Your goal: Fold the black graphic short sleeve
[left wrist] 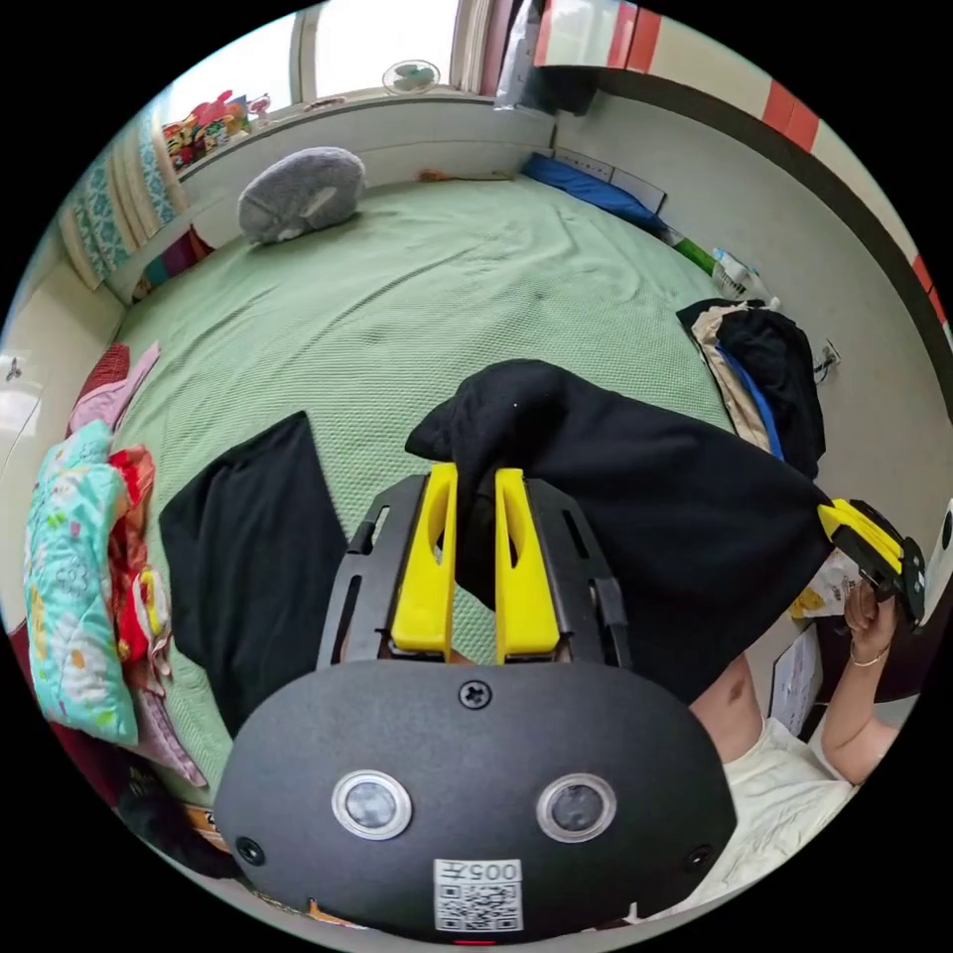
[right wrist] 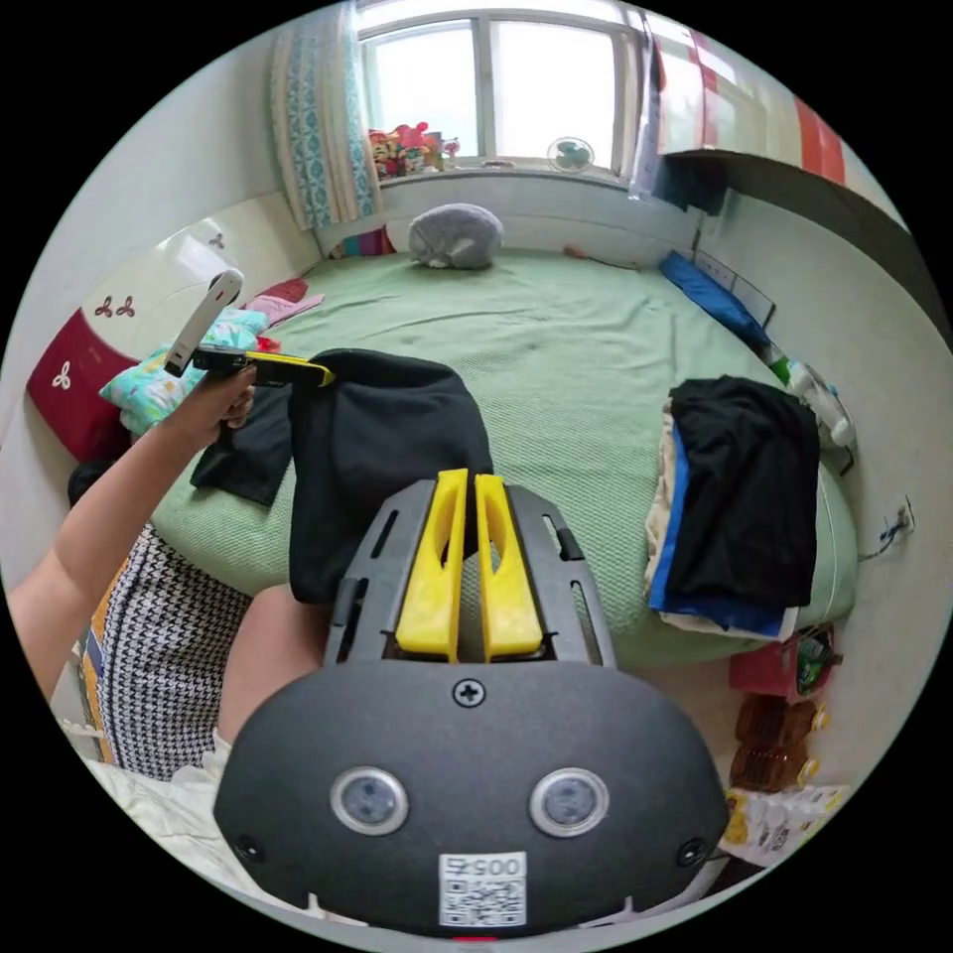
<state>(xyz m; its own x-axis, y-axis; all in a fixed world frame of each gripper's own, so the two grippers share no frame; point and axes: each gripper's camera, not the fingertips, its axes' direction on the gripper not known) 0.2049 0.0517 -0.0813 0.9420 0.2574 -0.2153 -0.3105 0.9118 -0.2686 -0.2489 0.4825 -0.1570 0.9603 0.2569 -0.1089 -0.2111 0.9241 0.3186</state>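
Above the near edge of the green bed (left wrist: 417, 298), the black shirt (left wrist: 635, 516) hangs stretched between the two grippers. In the left gripper view, the left gripper (left wrist: 475, 476) has its yellow jaws nearly closed, pinching a bunched fold of the shirt between them. Left of it another black garment (left wrist: 248, 556) lies flat on the bed. At the far right, the right gripper (left wrist: 844, 526) clamps the shirt's other end. In the right gripper view, that gripper's jaws stand almost together, with the shirt's edge at their tips. A pile of folded clothes (right wrist: 740, 506) sits at the bed's right edge.
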